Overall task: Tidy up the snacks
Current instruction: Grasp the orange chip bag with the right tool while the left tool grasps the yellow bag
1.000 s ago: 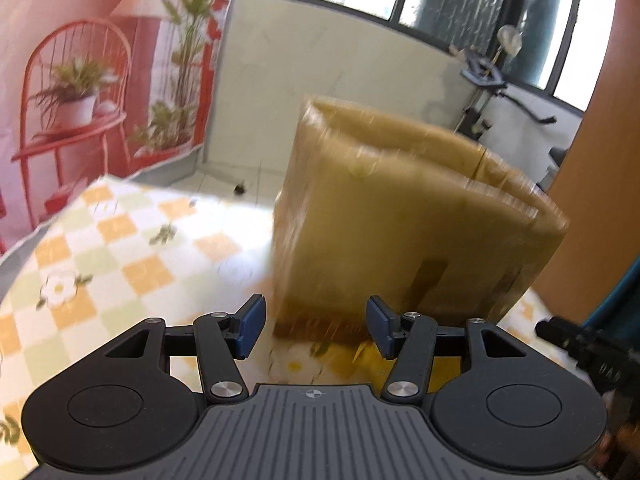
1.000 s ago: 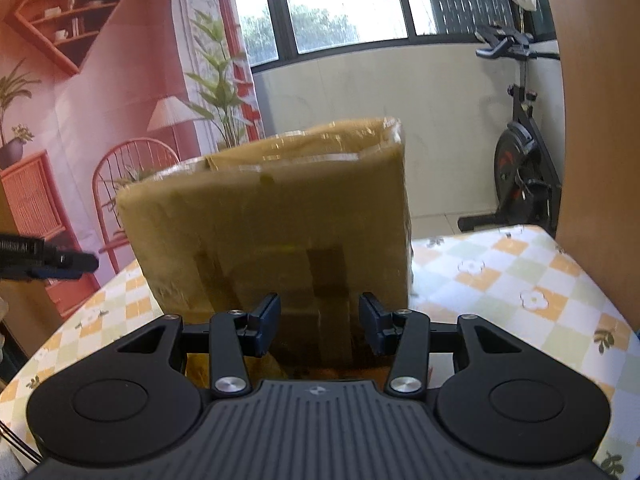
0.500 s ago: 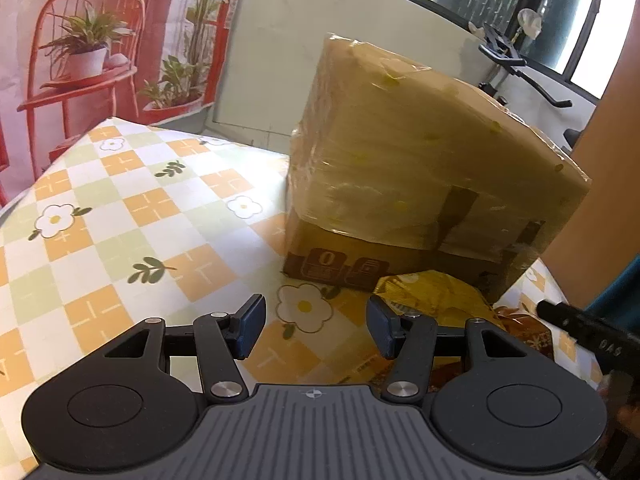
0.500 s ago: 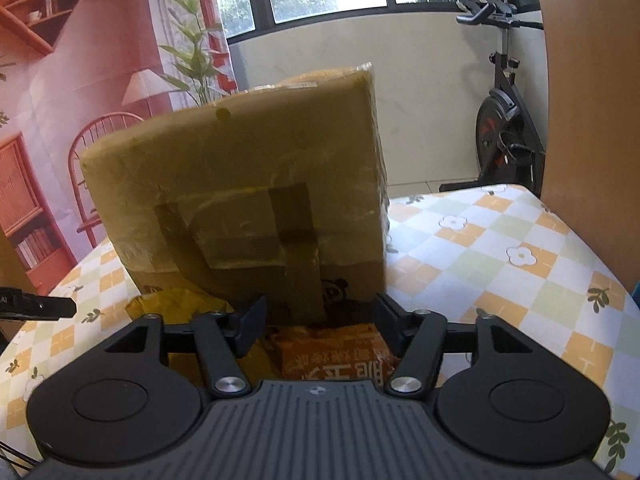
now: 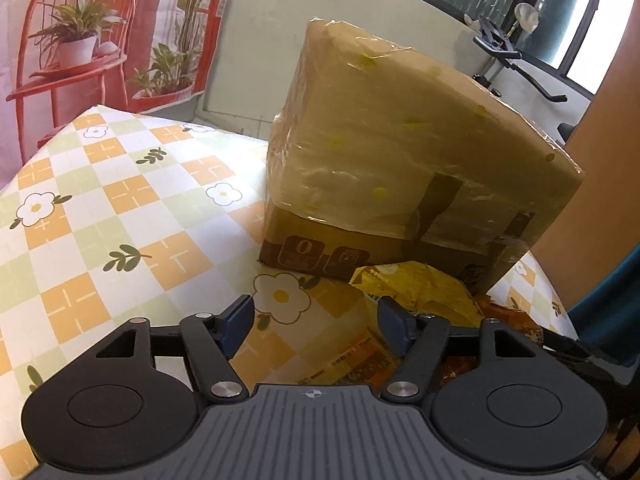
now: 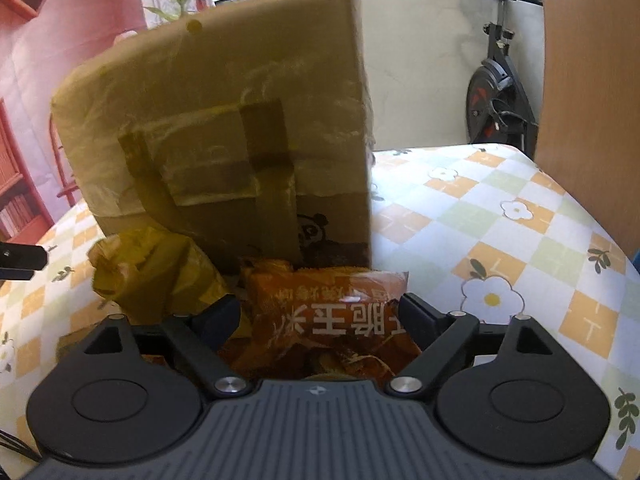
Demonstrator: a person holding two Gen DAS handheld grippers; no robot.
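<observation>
A tall cardboard box wrapped in clear tape stands on the checked tablecloth. A crumpled yellow snack packet lies against its front. My left gripper hovers low over the cloth just left of that packet, its jaws opening, with only a flat edge of wrapper under them. In the right wrist view the box fills the middle, with the yellow packet at its foot. An orange snack packet with white characters lies between the opening jaws of my right gripper; the pads do not press it.
The table's right edge curves away near a wooden panel. An exercise bike stands behind the table. A printed backdrop with a red chair hangs at the left. The other gripper's black tip shows at the left edge.
Both grippers have sunk toward the table and tipped downward. Both pairs of jaws stand wider, the right far more. The yellow and orange packets have come into view before the box.
</observation>
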